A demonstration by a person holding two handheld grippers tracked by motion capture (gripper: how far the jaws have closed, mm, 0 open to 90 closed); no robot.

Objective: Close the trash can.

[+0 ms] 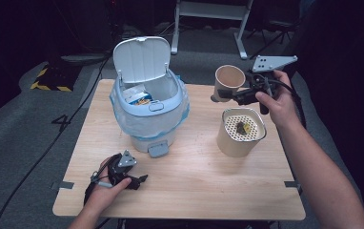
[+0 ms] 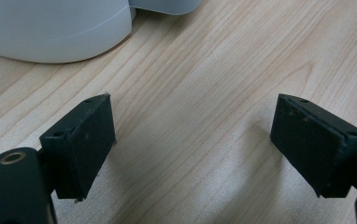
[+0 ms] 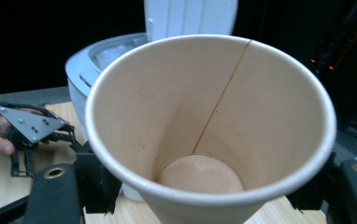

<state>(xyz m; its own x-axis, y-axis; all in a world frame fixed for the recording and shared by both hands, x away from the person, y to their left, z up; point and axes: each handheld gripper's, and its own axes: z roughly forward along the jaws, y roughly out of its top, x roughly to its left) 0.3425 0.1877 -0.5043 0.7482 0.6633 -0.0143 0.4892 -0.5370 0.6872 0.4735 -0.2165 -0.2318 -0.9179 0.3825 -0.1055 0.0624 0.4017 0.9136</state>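
Cup (image 1: 229, 78), empty and tipped on its side, hung above the worktop's (image 1: 194, 181) far right, clamped in the right claw (image 1: 224, 93). Just below stood a beige canister (image 1: 240, 132). Near the bin (image 1: 149, 102), the left claw (image 1: 141, 180) rested wide, holding nothing.

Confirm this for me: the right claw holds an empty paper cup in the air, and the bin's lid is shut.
Not quite. The bin's lid stands open, swung up at the back, as the high view shows. The rest holds: the right claw holds an empty paper cup in the air.
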